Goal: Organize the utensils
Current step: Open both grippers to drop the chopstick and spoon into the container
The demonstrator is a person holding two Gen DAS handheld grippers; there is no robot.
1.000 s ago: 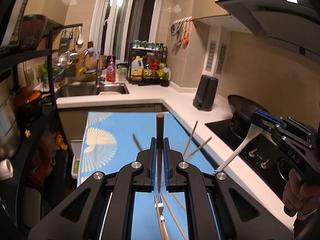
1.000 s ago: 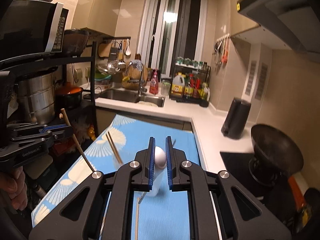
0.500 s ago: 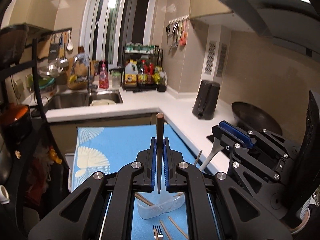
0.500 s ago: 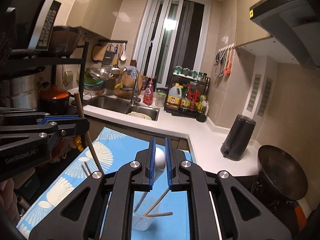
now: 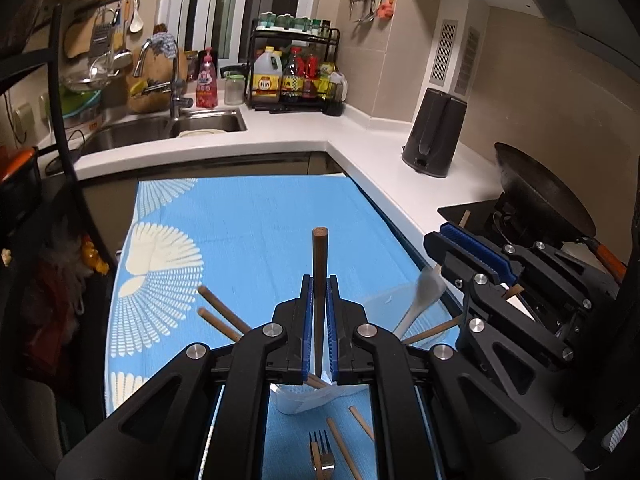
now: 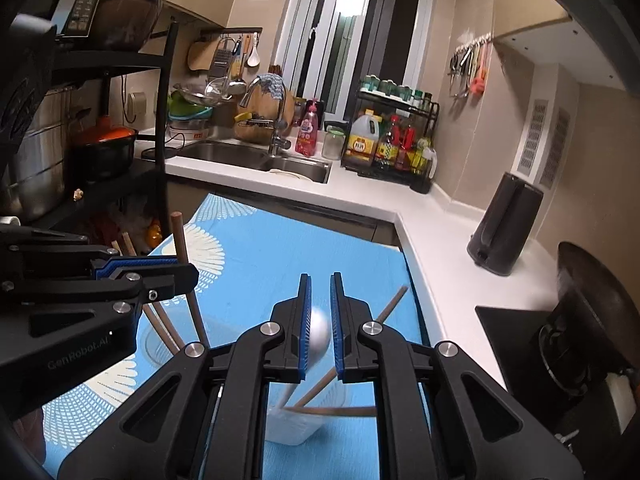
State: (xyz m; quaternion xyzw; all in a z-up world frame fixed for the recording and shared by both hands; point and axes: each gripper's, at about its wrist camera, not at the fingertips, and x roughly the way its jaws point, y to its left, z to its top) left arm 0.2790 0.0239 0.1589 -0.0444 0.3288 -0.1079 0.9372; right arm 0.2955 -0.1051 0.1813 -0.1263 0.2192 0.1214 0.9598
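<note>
A clear plastic cup (image 6: 298,424) stands on the blue patterned mat (image 5: 256,240), toward the mat's near end and closer to its right edge than its left. Several brown chopsticks already lean in it: two ends (image 5: 218,308) fan out to the left, and another (image 6: 390,300) sticks out toward the mat's right edge.

The left gripper (image 5: 319,320) is clamped on a single brown chopstick (image 5: 319,264), held nearly upright between its blue pads, with the lower end pointing down at the cup's mouth. From the right wrist view this chopstick (image 6: 182,248) stands just beside the ones leaning in the cup.

The right gripper (image 6: 319,328) is closed on a white spoon (image 6: 318,330), its rounded end pinched between the pads and the rest reaching down into the cup. In the left wrist view the spoon (image 5: 420,296) slants from that gripper toward the cup's right side.

On the mat's near edge, just in front of the cup, lie a metal fork (image 5: 320,452) and two more chopsticks (image 5: 344,452).

Beyond the mat's right edge runs the white counter (image 5: 360,148), carrying a dark kettle (image 5: 434,132), a black wok (image 5: 544,196) on the stove, a bottle rack (image 5: 296,72) in the far corner and a steel sink (image 5: 160,128).
</note>
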